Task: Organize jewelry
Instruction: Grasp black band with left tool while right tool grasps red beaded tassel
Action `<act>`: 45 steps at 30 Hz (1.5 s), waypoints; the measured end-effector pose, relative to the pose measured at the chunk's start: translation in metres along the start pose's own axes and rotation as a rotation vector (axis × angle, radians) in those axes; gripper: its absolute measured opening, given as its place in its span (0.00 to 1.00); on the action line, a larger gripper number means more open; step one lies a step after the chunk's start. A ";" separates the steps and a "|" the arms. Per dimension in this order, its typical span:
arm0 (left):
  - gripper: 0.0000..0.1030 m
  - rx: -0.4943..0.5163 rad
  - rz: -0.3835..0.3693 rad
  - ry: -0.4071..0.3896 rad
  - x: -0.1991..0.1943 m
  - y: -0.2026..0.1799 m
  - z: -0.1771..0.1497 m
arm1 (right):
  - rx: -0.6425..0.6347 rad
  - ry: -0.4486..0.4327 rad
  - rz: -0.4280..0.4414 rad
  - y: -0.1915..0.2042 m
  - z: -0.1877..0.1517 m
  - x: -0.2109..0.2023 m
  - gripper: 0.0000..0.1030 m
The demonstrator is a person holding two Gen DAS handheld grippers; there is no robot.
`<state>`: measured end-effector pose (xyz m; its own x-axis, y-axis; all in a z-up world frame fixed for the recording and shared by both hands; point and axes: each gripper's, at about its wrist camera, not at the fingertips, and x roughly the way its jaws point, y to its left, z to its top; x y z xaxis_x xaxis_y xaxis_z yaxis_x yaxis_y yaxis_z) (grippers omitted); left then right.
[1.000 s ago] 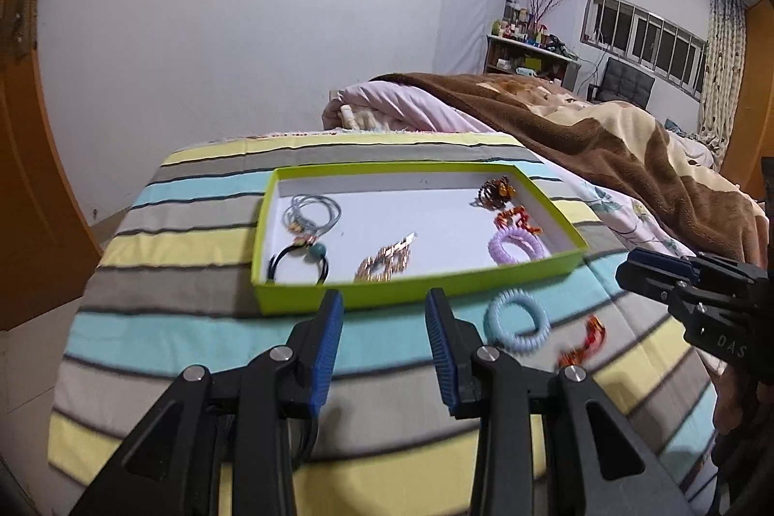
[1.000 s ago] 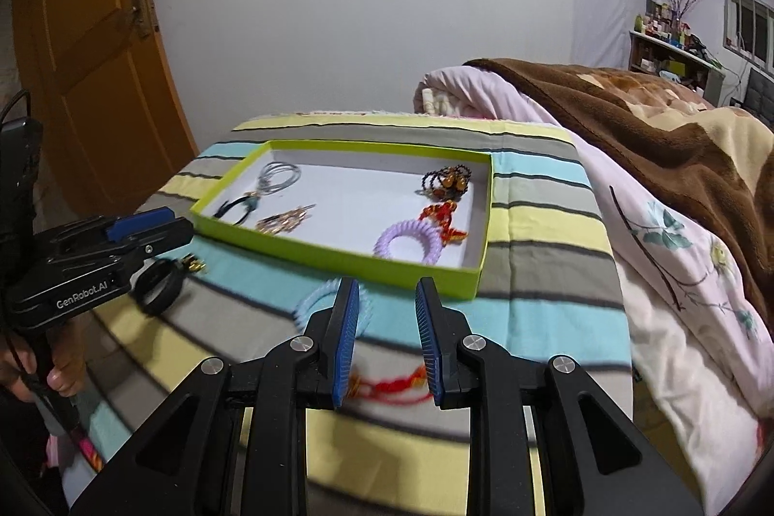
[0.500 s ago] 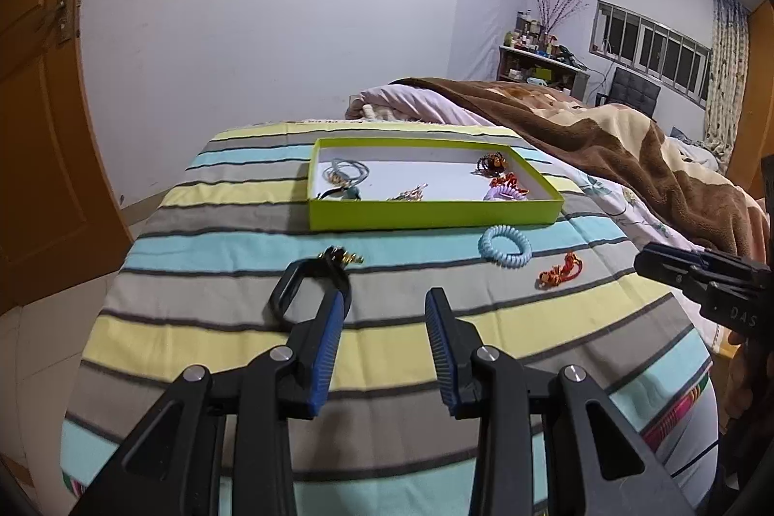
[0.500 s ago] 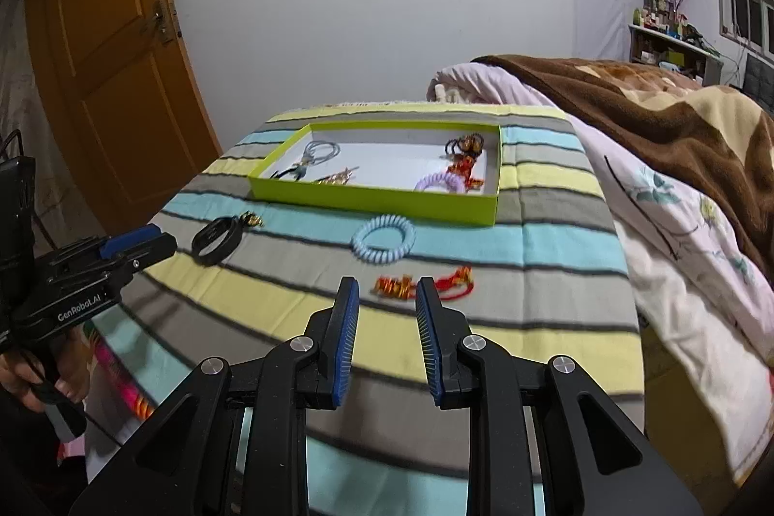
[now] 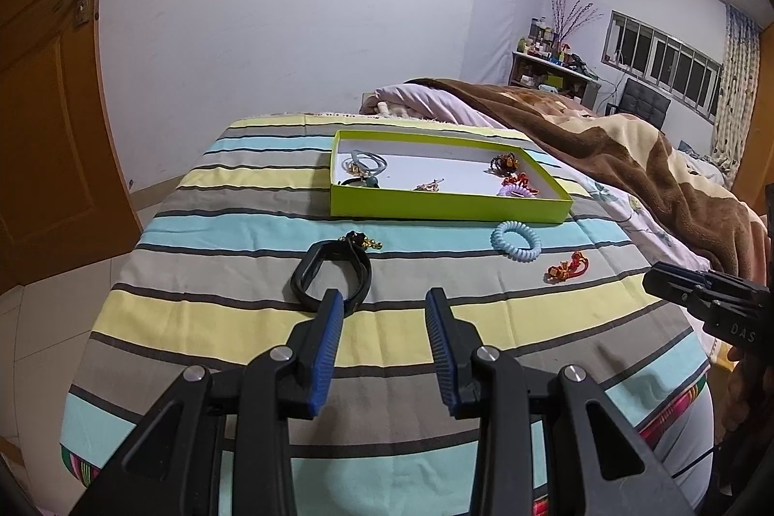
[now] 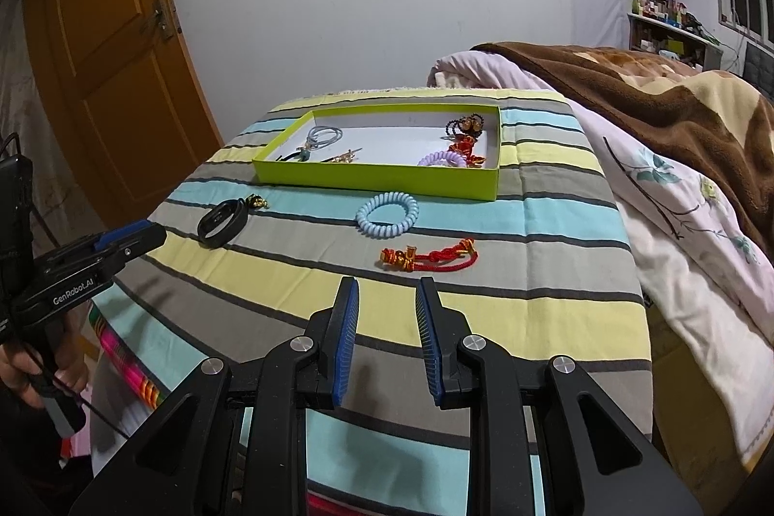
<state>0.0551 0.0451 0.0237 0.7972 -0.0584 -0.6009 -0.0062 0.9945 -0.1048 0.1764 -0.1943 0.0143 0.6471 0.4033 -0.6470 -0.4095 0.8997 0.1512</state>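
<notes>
Two handheld grippers are hovering over the near edge of a striped cloth-covered surface. The left gripper is standing released with nothing between its jaws. The right gripper is also standing released and empty, its jaws set a little narrower.

Just ahead of the left gripper's left finger, a black bracelet with a small gold charm is lying on the cloth. Just ahead of the right gripper, a red knotted cord bracelet is lying, and a pale blue coil hair tie is resting a little beyond it.

Farther ahead of both grippers, a lime green tray is already holding several pieces, among them a lilac coil tie, beaded bracelets and grey hair ties. A bed with a brown blanket is lying beyond, to the right.

The sorting appears partly done, with three pieces still outside the tray. The next move probably calls for lowering a gripper around the nearest piece.

Compared with a second ago, both grippers are sitting farther back from the tray, so the black bracelet is now showing in the left view.
</notes>
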 end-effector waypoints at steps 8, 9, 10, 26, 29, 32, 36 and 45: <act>0.36 -0.004 0.003 0.019 0.010 0.005 0.000 | 0.014 0.021 -0.001 -0.005 0.001 0.012 0.24; 0.36 -0.003 0.004 0.022 0.012 0.005 0.000 | 0.017 0.023 -0.002 -0.006 0.002 0.014 0.24; 0.36 -0.003 0.005 0.025 0.014 0.005 0.000 | 0.022 0.025 -0.002 -0.007 0.002 0.016 0.24; 0.36 0.037 0.005 0.085 0.059 0.005 0.008 | 0.031 0.089 -0.009 -0.008 0.010 0.062 0.26; 0.36 0.046 0.006 0.105 0.067 0.003 0.009 | 0.017 0.094 -0.020 -0.005 0.013 0.070 0.26; 0.36 0.056 0.005 0.121 0.074 0.000 0.010 | -0.006 0.098 -0.034 -0.001 0.016 0.077 0.26; 0.36 0.064 0.011 0.144 0.083 -0.002 0.011 | -0.041 0.132 -0.051 0.004 0.018 0.091 0.26; 0.36 0.065 0.025 0.187 0.093 -0.001 0.010 | -0.107 0.175 -0.110 0.010 0.022 0.104 0.26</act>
<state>0.1352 0.0391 -0.0241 0.6710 -0.0432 -0.7402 0.0199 0.9990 -0.0403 0.2542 -0.1397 -0.0348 0.5744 0.2603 -0.7761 -0.4142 0.9102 -0.0012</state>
